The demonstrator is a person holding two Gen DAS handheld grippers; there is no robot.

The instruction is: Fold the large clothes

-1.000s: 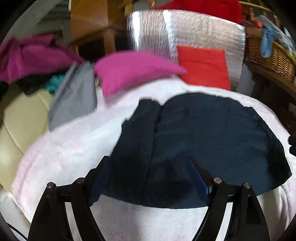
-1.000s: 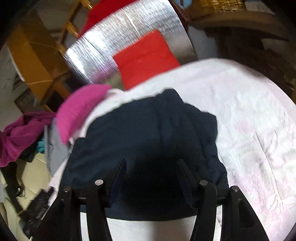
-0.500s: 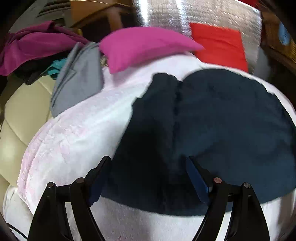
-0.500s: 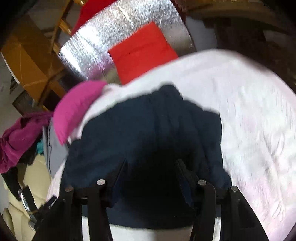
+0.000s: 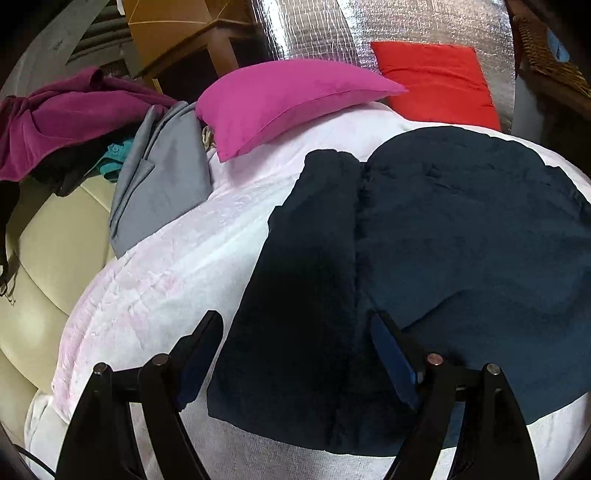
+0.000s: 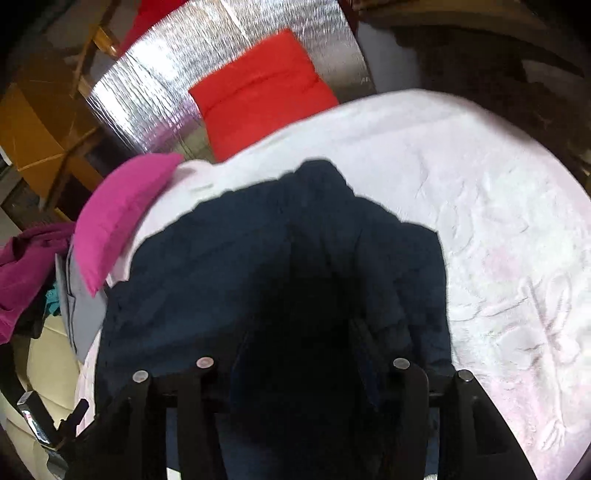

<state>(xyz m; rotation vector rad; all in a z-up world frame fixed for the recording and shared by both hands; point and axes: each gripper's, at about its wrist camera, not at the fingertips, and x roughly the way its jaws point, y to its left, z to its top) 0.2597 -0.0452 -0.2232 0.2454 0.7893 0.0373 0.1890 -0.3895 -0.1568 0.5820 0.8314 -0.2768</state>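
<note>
A dark navy garment [image 5: 424,266] lies flat on a pale pink-white blanket [image 5: 159,280], with a narrow folded strip along its left side. My left gripper [image 5: 295,328] is open, its jaws wide apart over the garment's near left part, holding nothing. In the right wrist view the same navy garment [image 6: 258,251] fills the middle. My right gripper [image 6: 299,332] is open just above the garment's near edge, its fingers dark against the cloth.
A magenta pillow [image 5: 280,99] and a red cushion [image 5: 436,77] lie at the blanket's far edge against a silver foil panel [image 5: 369,26]. A grey garment [image 5: 159,177] and a purple cloth pile [image 5: 62,114] lie left on a cream sofa [image 5: 44,266]. A wicker basket [image 5: 546,59] stands at the far right.
Both grippers have come lower and closer over the navy garment. The left one has shifted left towards the folded strip. Both stayed open; the garment has not moved.
</note>
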